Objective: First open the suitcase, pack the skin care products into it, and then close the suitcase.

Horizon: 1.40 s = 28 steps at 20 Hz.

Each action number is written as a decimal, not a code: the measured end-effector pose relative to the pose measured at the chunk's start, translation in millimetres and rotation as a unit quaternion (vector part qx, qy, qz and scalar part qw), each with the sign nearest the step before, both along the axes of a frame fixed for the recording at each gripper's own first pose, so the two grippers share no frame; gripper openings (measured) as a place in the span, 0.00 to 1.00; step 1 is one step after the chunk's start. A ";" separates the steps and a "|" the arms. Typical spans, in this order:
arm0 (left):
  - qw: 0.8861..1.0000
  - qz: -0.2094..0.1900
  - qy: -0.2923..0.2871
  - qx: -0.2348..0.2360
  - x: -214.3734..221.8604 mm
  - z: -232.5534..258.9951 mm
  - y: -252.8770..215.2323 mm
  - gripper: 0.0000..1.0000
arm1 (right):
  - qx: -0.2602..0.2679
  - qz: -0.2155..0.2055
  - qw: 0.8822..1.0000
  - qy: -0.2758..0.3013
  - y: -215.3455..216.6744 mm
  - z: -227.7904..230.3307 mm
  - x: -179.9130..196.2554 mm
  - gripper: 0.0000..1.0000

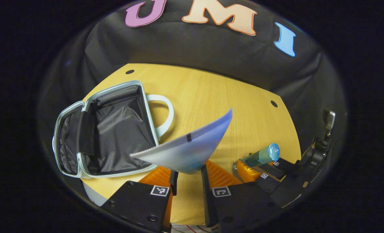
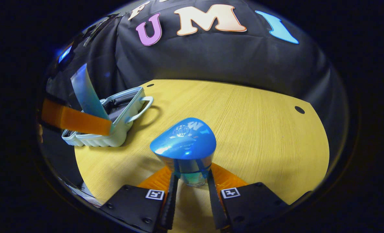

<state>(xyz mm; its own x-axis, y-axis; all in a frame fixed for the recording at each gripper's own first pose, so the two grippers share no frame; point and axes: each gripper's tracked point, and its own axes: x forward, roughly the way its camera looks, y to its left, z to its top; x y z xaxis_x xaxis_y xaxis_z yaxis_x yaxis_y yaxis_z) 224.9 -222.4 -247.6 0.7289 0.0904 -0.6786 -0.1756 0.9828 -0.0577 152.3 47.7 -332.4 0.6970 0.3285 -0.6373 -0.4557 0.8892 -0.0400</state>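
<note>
The suitcase (image 1: 104,132) is a small pale blue-grey case with a ribbed shell and a loop handle (image 1: 162,113). It lies open on the wooden bench (image 1: 230,97), both halves lined in dark, wrinkled fabric, and nothing can be seen inside either half.

The left claw (image 1: 188,173) pinches the narrow end of a flat tube (image 1: 192,145), pale blue shading to white, with a crimped edge. The tube fans out above the bench just beside the suitcase's near corner, on the handle side. In the right gripper view the same tube (image 2: 85,92) stands up in front of the suitcase (image 2: 114,119), held by the left claw (image 2: 109,127).

The right claw (image 2: 191,181) is closed on a clear teal bottle (image 2: 190,161) topped by a glossy blue cap (image 2: 183,140), held over the bench well apart from the suitcase, on its handle side. In the left gripper view this bottle (image 1: 261,156) sits tilted in the right claw (image 1: 253,166).
</note>
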 end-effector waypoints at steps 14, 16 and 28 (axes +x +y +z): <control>0.991 0.087 0.100 -0.025 -22.3 -10.2 179.5 0.34 | -0.009 -0.078 0.997 0.027 -4.4 27.0 -27.8 0.43; 0.986 0.091 0.127 -0.059 -18.8 -38.6 194.0 0.34 | -0.005 -0.094 0.995 0.027 0.6 37.8 -32.2 0.43; 0.959 0.045 0.254 -0.122 -43.4 -102.1 207.9 0.34 | 0.004 -0.088 0.996 0.013 85.9 81.1 -46.9 0.40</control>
